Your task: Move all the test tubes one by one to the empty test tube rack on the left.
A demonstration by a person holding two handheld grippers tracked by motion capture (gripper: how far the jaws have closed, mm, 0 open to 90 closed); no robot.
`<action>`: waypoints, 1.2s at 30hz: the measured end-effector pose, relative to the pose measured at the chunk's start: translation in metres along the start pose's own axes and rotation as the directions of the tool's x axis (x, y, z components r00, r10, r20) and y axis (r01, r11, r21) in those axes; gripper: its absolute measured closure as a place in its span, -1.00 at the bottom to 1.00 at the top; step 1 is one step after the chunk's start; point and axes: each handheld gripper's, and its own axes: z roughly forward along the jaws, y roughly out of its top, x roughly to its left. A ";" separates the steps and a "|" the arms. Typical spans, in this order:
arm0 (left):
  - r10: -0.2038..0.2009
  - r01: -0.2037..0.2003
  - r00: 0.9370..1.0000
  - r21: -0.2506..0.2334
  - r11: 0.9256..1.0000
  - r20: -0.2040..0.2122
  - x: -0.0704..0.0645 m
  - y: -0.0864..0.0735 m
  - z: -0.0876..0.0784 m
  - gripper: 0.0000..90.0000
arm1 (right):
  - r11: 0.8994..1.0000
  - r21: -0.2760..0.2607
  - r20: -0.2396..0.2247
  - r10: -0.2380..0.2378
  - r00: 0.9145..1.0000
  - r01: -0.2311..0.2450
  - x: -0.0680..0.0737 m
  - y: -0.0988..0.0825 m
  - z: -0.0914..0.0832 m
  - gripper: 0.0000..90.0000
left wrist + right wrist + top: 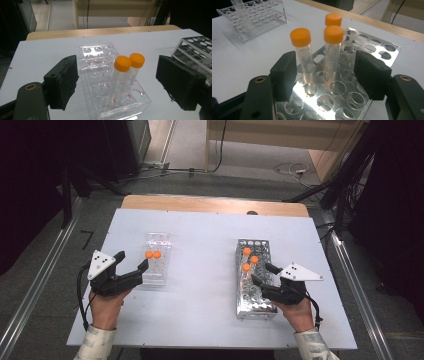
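A clear plastic rack [159,270] [97,62] on the white table holds two orange-capped tubes [153,254] [122,63]. My left gripper [133,260] [120,82] is open at the rack's near end, with the jaws on either side of it and not touching. A metal rack [255,292] [372,45] on the right holds three orange-capped tubes [247,251] [333,35]. My right gripper [261,273] [328,72] stands open over this rack. The nearest tube [300,37] stands close to its left jaw, and nothing is gripped.
The white table [200,235] has a bare stretch between the two racks. A wooden strip [215,204] runs along its far edge. The metal rack's corner [197,47] lies beyond the left gripper's right jaw. The clear rack [254,15] lies far left of the right gripper.
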 end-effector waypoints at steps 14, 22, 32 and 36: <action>-0.003 0.003 1.000 0.002 1.000 0.002 0.000 -0.001 0.000 -0.58 | 0.999 0.031 -0.068 0.009 0.998 -0.007 -0.026 -0.002 0.024 0.05; -0.003 0.003 1.000 0.003 1.000 0.006 0.001 -0.001 0.001 -0.58 | 0.998 0.060 -0.084 -0.017 0.996 0.022 -0.028 -0.002 0.034 0.24; 0.000 0.000 1.000 0.013 1.000 0.008 0.001 0.000 0.001 -0.61 | 0.994 0.074 -0.099 -0.073 0.992 0.081 -0.026 0.002 0.041 0.47; -0.003 0.002 1.000 0.021 1.000 0.014 0.001 -0.001 0.002 -0.64 | 0.994 0.067 -0.098 -0.084 0.992 0.091 -0.025 0.001 0.042 0.57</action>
